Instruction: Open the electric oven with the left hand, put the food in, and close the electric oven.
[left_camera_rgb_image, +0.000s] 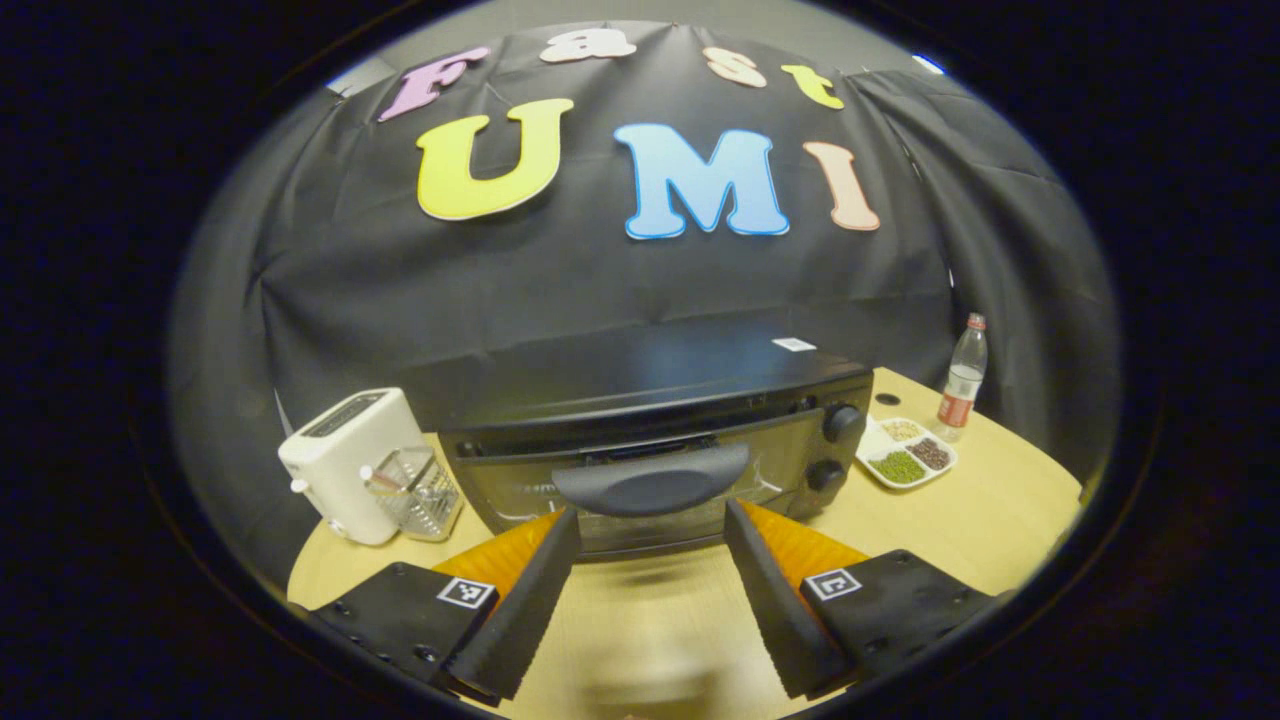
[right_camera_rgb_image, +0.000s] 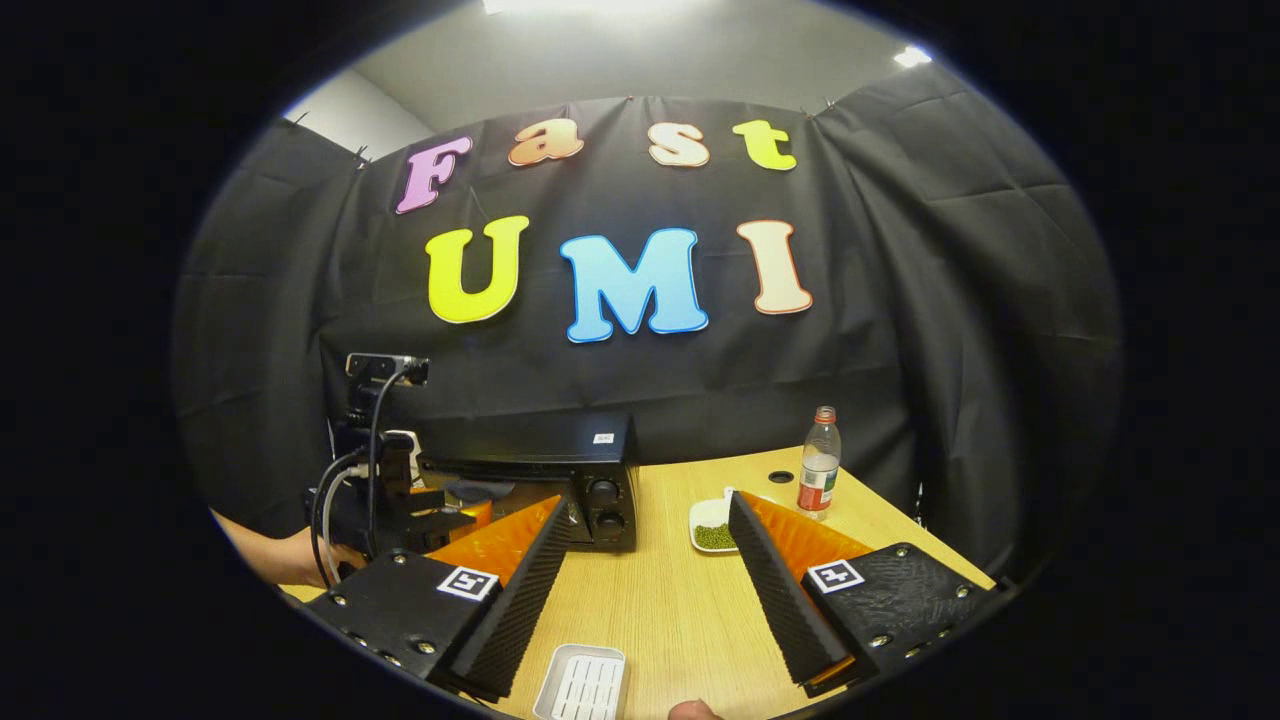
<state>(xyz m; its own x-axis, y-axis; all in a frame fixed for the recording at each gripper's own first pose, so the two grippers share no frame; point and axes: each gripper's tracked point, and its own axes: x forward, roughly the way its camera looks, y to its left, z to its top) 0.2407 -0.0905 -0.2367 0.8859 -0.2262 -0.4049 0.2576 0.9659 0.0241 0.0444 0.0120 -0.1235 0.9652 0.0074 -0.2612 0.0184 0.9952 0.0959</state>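
Note:
The black electric oven (left_camera_rgb_image: 640, 400) stands straight ahead in the left gripper view, door upright, its wide dark handle (left_camera_rgb_image: 650, 487) just beyond my fingertips. My left gripper (left_camera_rgb_image: 650, 517) is open, one finger on each side of the handle, touching nothing. In the right gripper view the oven (right_camera_rgb_image: 560, 470) sits at the left, and the left gripper (right_camera_rgb_image: 455, 515), held by a hand, is in front of its door. My right gripper (right_camera_rgb_image: 648, 505) hangs open over the table with nothing between its fingers. A white slotted tray (right_camera_rgb_image: 585, 685) lies on the table below it.
A white toaster (left_camera_rgb_image: 345, 465) and a clear rack (left_camera_rgb_image: 418, 490) stand left of the oven. Right of it are a divided plate of beans (left_camera_rgb_image: 905, 455) and a bottle (left_camera_rgb_image: 962, 380). The plate (right_camera_rgb_image: 715, 530) and the bottle (right_camera_rgb_image: 818, 460) also appear behind my right gripper on the wooden table (right_camera_rgb_image: 670, 600).

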